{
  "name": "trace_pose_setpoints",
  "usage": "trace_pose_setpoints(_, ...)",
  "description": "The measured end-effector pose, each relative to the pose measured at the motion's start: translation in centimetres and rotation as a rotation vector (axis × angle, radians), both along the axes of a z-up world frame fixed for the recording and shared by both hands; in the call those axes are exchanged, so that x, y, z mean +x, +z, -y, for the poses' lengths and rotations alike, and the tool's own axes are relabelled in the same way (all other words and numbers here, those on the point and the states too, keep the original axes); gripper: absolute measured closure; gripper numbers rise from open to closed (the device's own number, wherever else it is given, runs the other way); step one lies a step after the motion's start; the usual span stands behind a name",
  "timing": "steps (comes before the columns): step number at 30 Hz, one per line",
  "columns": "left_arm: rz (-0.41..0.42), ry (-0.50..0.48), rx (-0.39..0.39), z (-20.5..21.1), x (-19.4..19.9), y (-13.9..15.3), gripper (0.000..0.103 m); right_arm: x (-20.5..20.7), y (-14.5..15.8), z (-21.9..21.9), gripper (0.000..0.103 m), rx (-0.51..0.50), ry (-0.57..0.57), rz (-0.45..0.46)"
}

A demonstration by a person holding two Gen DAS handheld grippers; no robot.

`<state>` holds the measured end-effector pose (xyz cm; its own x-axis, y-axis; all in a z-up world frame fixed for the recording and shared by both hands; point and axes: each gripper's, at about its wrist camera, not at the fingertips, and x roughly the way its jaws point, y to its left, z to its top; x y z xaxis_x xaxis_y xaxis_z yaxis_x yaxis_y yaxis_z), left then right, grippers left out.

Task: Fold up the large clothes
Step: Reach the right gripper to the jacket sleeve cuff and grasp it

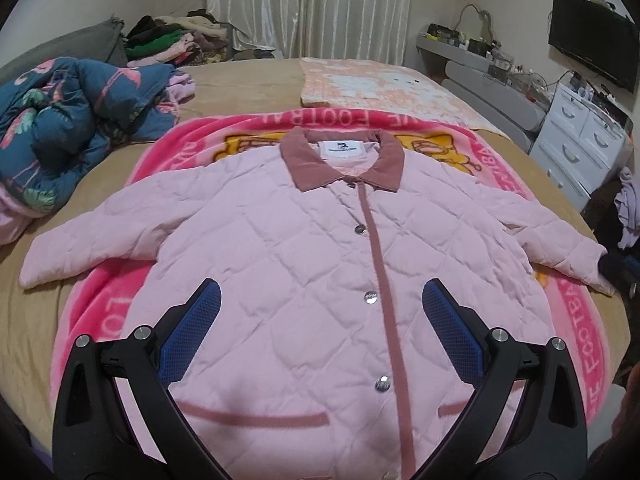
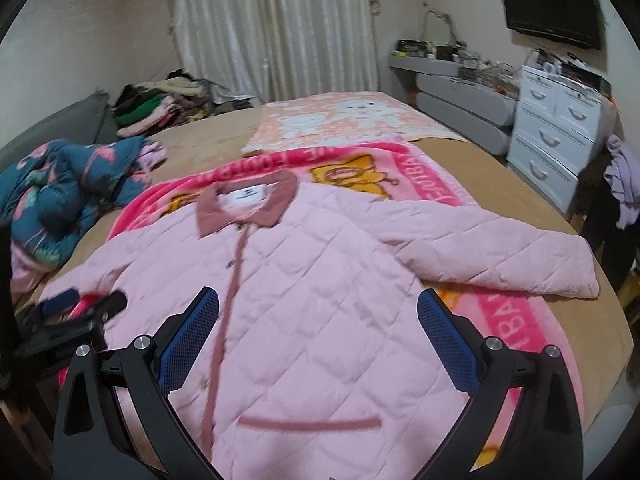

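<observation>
A pink quilted jacket (image 1: pixel 280 240) with a dusty-rose collar lies flat, front up and buttoned, sleeves spread, on a pink blanket (image 1: pixel 120 312) on the bed. My left gripper (image 1: pixel 320 300) is open and empty above the jacket's lower front. My right gripper (image 2: pixel 318 308) is open and empty above the jacket (image 2: pixel 320 280) on its right half. The left gripper (image 2: pixel 80 304) also shows at the left edge of the right wrist view. The right sleeve (image 2: pixel 500 256) reaches toward the bed's right edge.
A blue flamingo-print quilt (image 1: pixel 60 128) is bunched at the bed's left. A peach blanket (image 1: pixel 380 84) lies folded at the far side. A clothes pile (image 1: pixel 168 40) sits at the back left. White drawers (image 1: pixel 580 140) and a TV (image 1: pixel 592 48) stand at the right.
</observation>
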<state>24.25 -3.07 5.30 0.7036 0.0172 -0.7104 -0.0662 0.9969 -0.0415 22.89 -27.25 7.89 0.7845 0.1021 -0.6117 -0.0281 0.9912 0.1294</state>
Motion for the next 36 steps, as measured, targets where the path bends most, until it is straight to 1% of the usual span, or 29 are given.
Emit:
trace_pose_setpoints(4,-0.018,-0.007,0.016,1.2,1.9,-0.7,0.008,3.0,-0.2,2.5,0.004,0.023,-0.086,0.0)
trace_pose_setpoints(9,-0.032,-0.016,0.023,2.5,4.2,-1.5,0.008,5.9,-1.5,5.8,0.004,0.04,-0.176,-0.019)
trace_pose_setpoints(11,-0.034,-0.022,0.027,3.0,5.0,-1.8,0.008,6.8,-2.4,7.0,0.004,0.035,-0.197,-0.036)
trace_pose_setpoints(15,-0.047,-0.036,0.029,4.0,6.7,-2.9,0.008,8.4,-4.8,10.3,0.004,0.05,-0.275,-0.073)
trace_pose_setpoints(18,-0.065,-0.041,0.007,4.7,8.2,-3.9,0.008,9.4,-6.1,12.8,0.004,0.074,-0.335,-0.096)
trace_pose_setpoints(21,-0.077,-0.037,-0.027,5.0,9.5,-4.6,0.008,9.9,-6.9,15.5,0.004,0.106,-0.409,-0.097)
trace_pose_setpoints(24,-0.073,-0.028,-0.035,5.3,10.6,-5.0,0.008,10.3,-8.1,18.6,0.004,0.139,-0.497,-0.107)
trace_pose_setpoints(28,-0.087,-0.009,-0.053,5.6,11.9,-5.7,0.008,10.8,-10.7,22.5,0.004,0.189,-0.618,-0.155)
trace_pose_setpoints(30,-0.093,-0.008,-0.046,5.8,12.4,-6.0,0.008,10.7,-11.4,24.1,0.004,0.198,-0.676,-0.152)
trace_pose_setpoints(33,-0.11,-0.005,-0.03,6.1,12.9,-6.5,0.008,10.8,-12.7,26.6,0.004,0.261,-0.738,-0.16)
trace_pose_setpoints(36,-0.122,-0.001,-0.018,6.0,13.4,-6.8,0.008,10.8,-14.4,28.5,0.004,0.306,-0.79,-0.19)
